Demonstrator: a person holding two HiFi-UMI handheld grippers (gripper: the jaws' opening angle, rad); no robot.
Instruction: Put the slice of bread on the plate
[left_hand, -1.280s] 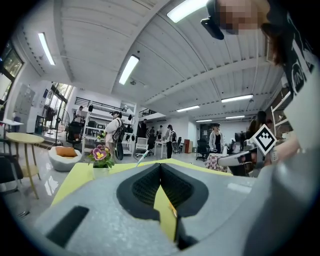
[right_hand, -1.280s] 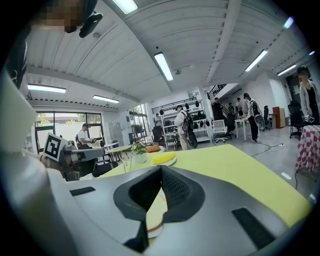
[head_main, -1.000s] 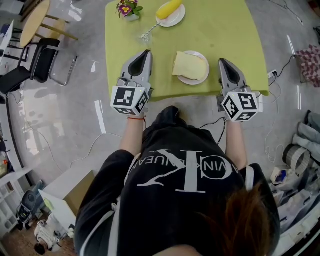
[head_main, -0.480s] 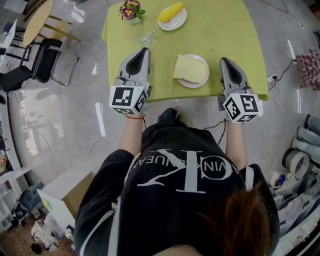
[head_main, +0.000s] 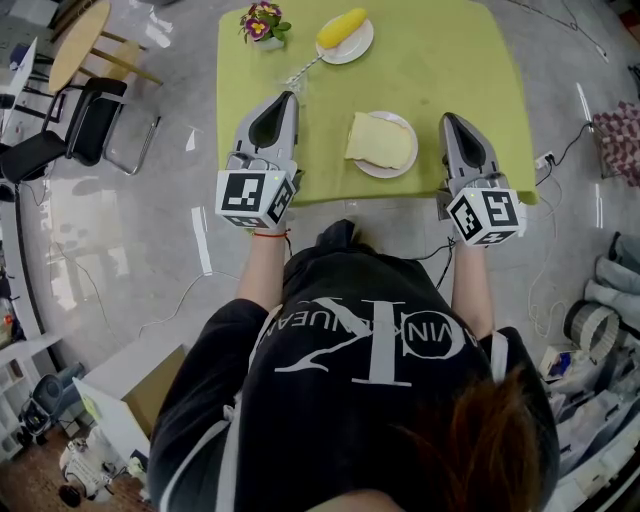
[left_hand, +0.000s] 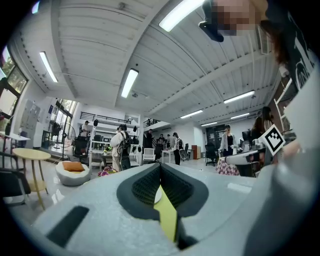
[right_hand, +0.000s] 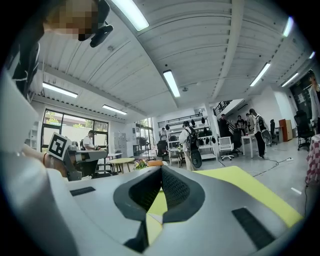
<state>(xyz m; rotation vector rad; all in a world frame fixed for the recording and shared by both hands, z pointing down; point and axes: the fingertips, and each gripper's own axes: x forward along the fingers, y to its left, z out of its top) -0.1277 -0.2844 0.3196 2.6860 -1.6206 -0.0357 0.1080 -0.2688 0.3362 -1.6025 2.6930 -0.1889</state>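
A pale yellow slice of bread (head_main: 378, 138) lies on a white plate (head_main: 402, 165) near the front edge of the green table (head_main: 450, 60). My left gripper (head_main: 291, 97) hovers over the table to the left of the plate, jaws shut with nothing in them. To the right of the plate my right gripper (head_main: 445, 119) is also shut and empty. Neither touches the bread or the plate. In the left gripper view the left gripper (left_hand: 160, 166) points level across the room, and so does the right gripper (right_hand: 161, 167) in the right gripper view.
A second white plate with a yellow corn cob (head_main: 342, 27) sits at the table's far side, a fork (head_main: 297, 68) and a small flower pot (head_main: 259, 18) beside it. Chairs (head_main: 85, 120) stand to the left on the floor. Cables (head_main: 560, 140) trail at the right.
Both grippers have risen a little, still on either side of the plate. The bread and plate have not moved.
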